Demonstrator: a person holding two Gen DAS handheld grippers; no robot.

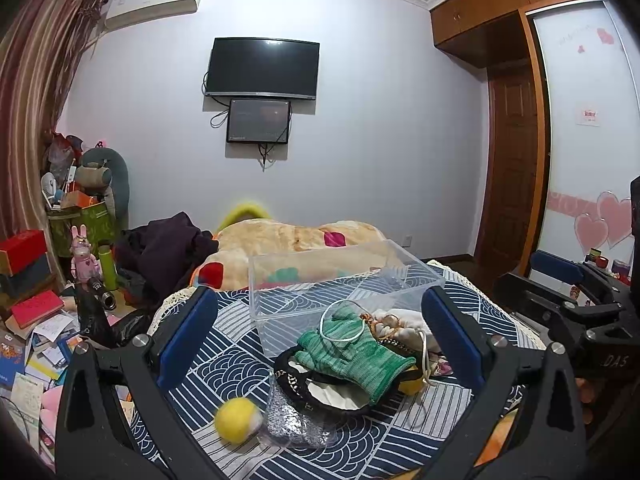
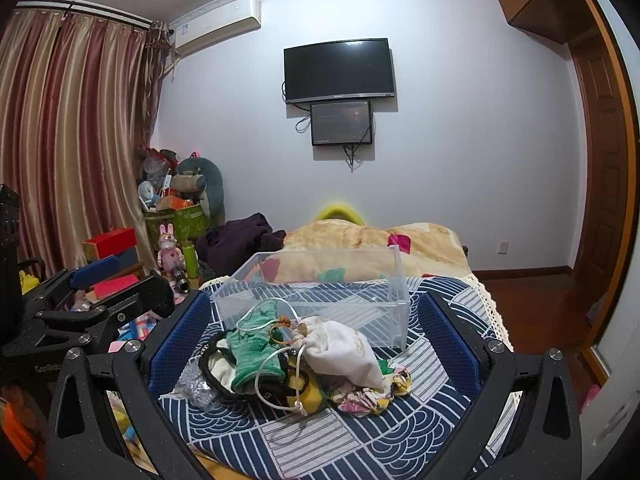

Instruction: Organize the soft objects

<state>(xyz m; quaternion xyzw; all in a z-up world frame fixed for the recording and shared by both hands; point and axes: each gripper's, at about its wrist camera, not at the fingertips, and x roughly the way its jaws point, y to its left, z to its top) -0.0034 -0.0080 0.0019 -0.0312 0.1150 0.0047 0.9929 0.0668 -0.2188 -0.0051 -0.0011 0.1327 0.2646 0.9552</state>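
White letters "DAS" stood on the black body of the right gripper (image 1: pixel 576 312) in the left wrist view, "GenRob", cut off, stood on the left gripper (image 2: pixel 100 292) in the right wrist view, and other print was too small to read.

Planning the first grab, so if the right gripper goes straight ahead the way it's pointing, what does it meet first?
Most likely the white drawstring pouch atop the pile, which lies between the open jaws of the right gripper. The clear bin sits behind it. Depth is hard to judge.
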